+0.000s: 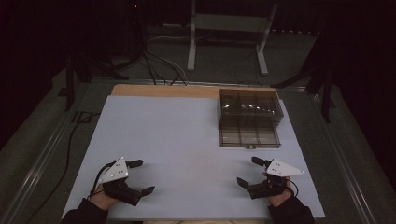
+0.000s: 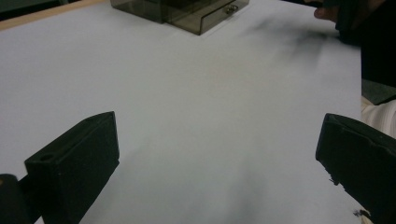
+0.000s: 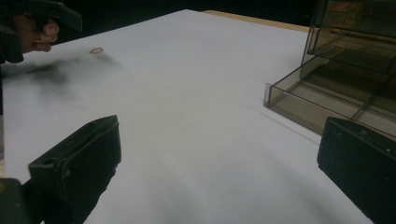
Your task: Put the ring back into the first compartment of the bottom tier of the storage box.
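Probably the smoky plastic drawer box (image 1: pixel 250 117) at the far right of the tabletop (image 1: pixel 187 140) is light, stiff and slippery, best taken by its small front knob (image 1: pixel 250 146), while left claw (image 1: pixel 141 177) and right claw (image 1: pixel 249 171) both stand spread and empty.

Place: we read this as a lab or recording room, not a home.
Light: we see a dark room, with only the table (image 1: pixel 140 88) lit.
Table: wooden top covered by a plain white sheet (image 1: pixel 187 154).
Floor: we see grey carpet with black cables (image 1: pixel 159 65) beyond the far edge.
Furniture: we see a white metal frame stand (image 1: pixel 229 28) behind the table.
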Action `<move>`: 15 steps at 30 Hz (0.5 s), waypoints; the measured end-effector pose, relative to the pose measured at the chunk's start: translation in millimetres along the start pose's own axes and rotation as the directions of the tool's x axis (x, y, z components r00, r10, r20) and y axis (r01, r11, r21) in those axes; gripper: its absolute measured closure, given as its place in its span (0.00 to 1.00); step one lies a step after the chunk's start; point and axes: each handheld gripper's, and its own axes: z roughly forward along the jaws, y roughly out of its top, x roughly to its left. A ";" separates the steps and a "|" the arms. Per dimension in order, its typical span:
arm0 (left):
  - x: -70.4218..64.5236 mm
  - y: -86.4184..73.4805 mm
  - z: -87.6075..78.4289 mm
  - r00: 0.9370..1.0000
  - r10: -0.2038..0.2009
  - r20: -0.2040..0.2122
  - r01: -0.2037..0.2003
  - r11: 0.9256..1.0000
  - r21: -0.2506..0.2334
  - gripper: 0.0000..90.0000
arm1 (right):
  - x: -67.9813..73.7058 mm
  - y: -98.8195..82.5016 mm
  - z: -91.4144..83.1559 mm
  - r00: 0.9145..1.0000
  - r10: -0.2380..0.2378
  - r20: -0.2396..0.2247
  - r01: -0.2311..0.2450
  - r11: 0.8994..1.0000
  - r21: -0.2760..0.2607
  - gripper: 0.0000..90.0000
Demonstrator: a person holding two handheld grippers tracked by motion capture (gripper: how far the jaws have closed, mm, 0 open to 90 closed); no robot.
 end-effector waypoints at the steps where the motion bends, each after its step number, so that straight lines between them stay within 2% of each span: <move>1: -0.2 0.5 -0.5 1.000 -0.004 0.002 0.004 1.000 -0.005 0.01 | 0.0 -0.1 0.2 1.000 0.000 0.000 0.000 1.000 0.002 0.00; 15: 2.3 14.2 -7.2 0.999 0.027 -0.019 -0.028 0.999 -0.036 0.01 | -0.6 0.3 0.0 1.000 0.005 0.006 -0.005 1.000 -0.003 0.00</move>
